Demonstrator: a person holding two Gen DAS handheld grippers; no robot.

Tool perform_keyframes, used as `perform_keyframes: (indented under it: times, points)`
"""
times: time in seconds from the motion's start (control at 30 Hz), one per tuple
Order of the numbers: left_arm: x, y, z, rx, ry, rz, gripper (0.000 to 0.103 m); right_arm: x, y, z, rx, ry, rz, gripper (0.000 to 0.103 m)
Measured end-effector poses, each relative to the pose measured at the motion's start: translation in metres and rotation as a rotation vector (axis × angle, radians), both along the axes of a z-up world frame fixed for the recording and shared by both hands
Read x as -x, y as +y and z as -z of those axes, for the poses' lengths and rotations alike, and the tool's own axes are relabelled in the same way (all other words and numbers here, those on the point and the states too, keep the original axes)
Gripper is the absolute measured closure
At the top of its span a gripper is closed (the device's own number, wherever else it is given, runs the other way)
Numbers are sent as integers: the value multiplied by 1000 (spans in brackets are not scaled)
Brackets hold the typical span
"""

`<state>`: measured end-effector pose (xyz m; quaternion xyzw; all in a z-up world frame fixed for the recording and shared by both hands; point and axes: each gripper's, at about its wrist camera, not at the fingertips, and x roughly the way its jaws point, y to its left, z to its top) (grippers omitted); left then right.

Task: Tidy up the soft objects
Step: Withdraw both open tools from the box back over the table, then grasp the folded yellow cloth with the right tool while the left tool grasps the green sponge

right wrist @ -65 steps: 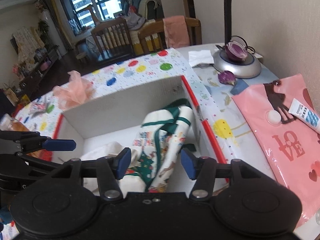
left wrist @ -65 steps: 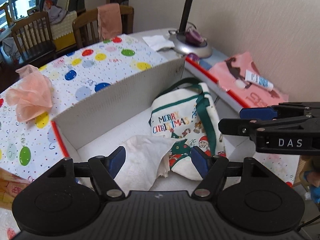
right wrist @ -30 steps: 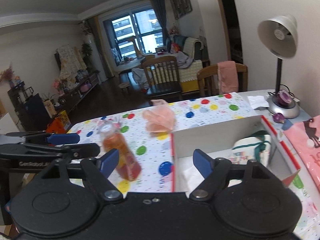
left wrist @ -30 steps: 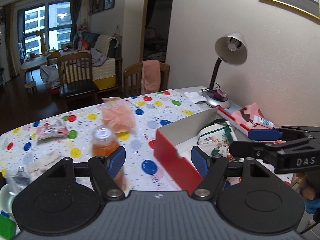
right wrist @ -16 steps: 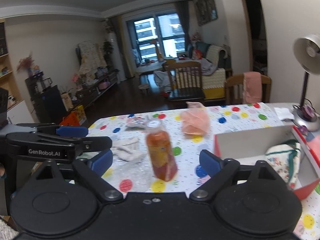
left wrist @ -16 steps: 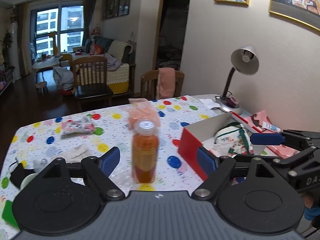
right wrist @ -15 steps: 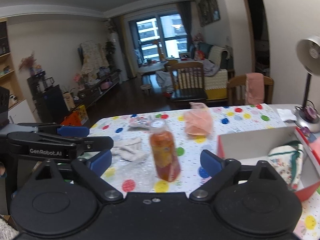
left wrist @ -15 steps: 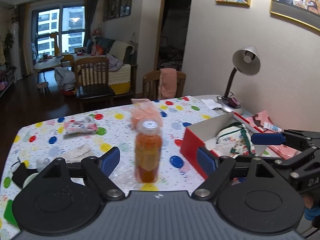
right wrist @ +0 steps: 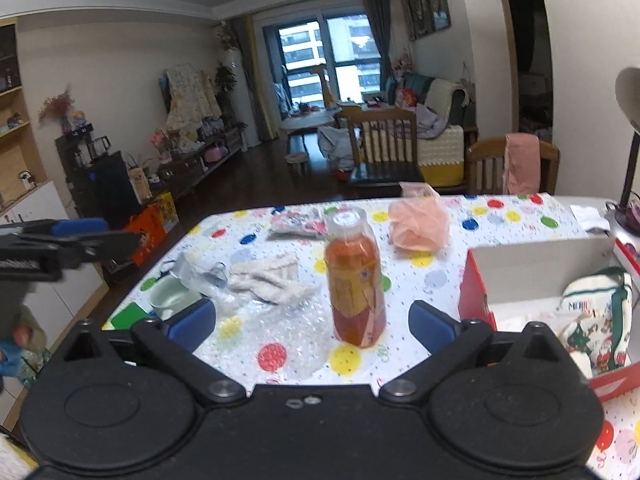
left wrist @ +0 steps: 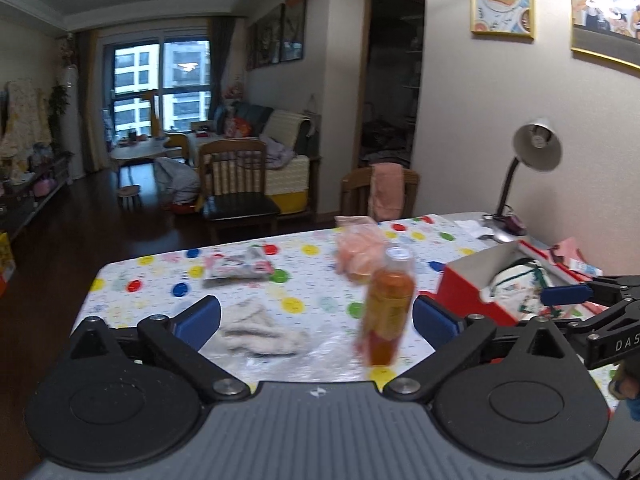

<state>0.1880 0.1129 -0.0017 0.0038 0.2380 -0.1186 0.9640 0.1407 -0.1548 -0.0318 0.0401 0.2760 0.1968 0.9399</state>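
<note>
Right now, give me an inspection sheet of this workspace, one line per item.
Surface: table under a polka-dot tablecloth.
Job's things: Christmas pouch lies in the open red box; beige cloth and peach mesh fabric lie out on the table.
Clutter: orange drink bottle upright, green cup, bubble wrap, snack packet, desk lamp.
Grippers: left gripper and right gripper both open, holding nothing, above the table.
Cables: a dark cord at the lamp base.
Surroundings: wooden chairs, sofa, window.
</note>
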Motion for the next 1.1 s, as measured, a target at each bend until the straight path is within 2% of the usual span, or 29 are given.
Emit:
perform_keyframes:
  times: [0.1,0.27,0.47,0.6,0.77,0.9,1.1]
  points:
    - [-1,20,7,-2,11,-30,0,-5,1,10,24,23,18,0]
    - [-2,58,29,-3,96,-137,0,-10,1,33,54,81,47,1]
    - [-9,114,55,105,218,-352,0,-15,3,50,74,129,55,3]
    - [-18,138,67,107,257,-445,0,-19,6,58,98,144,41,14]
    - [-35,164,86,146,338,-569,0,-30,8,72,129,180,22,14]
    - [-50,186,105,210,429,-680,0,-39,9,86,170,214,4,14]
    - [-70,212,129,332,528,-758,0,-48,9,105,221,254,-32,14]
